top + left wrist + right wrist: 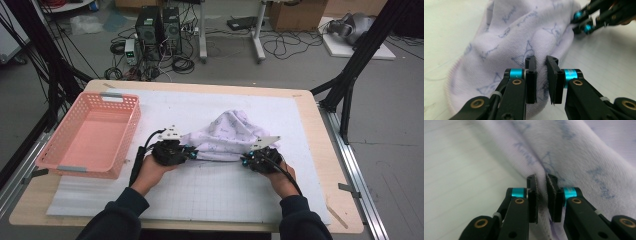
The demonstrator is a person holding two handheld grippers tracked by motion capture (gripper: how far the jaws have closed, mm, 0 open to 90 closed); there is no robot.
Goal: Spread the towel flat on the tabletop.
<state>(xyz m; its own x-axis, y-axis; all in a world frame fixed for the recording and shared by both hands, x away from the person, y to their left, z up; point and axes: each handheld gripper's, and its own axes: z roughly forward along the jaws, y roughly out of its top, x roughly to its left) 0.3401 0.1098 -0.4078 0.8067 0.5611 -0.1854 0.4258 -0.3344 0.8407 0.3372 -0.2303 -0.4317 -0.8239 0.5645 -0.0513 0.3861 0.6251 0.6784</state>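
A pale lilac cloth (227, 134) with a faint blue print lies bunched up on the white gridded mat (210, 195) in the middle of the table. In the high view my left gripper (192, 152) is at the cloth's near left corner and my right gripper (245, 159) is at its near right corner. In the left gripper view, the left gripper (541, 61) has its jaws drawn close, with the cloth (511, 37) pinched between the pads. The right gripper (584, 23) shows far off at the cloth's other end. In the right gripper view, the right gripper (541, 178) is shut on a fold of the cloth (574, 152).
A pink plastic basket (127, 135) stands on the left side of the table, its long side toward the cloth. The wooden table edge (320, 130) runs along the right. Black frame legs, computers and cables stand on the floor beyond the table.
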